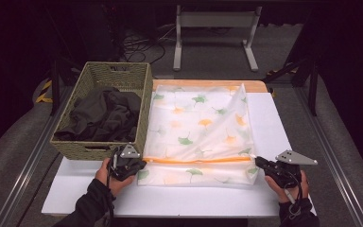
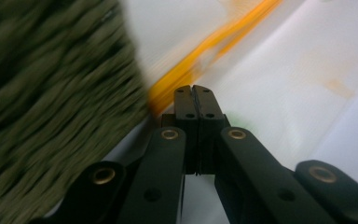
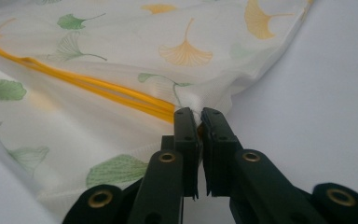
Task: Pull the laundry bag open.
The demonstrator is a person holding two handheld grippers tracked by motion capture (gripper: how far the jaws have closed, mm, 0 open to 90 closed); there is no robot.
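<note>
So going left to right with the laundry bag [image 1: 201,135] as the anchor: off its left edge sits a woven basket [image 1: 105,142] with a dark garment [image 1: 105,115] heaped inside, touching or just about touching the bag's side. The bag itself lies flat on the white table [image 1: 170,201], thin white mesh with green and orange leaf prints, and an orange zipper [image 1: 196,160] runs across it near the edge closest to the person. The left gripper [image 1: 133,166] is at the bag's near-left corner, right by the zipper's left end, jaws pressed together; in the left gripper view nothing is caught between them, just blur and the orange line ahead. The right gripper [image 3: 199,116] is at the zipper's right end, pinching the mesh corner there, with a sliver of fabric showing between the jaws. My read is we're at the open-the-bag step: right side anchors the corner, left has yet to get a hold. Next move probably calls for the left jaws to spread and catch the zipper pull or the top layer, then slide along while the right keeps things taut.
</note>
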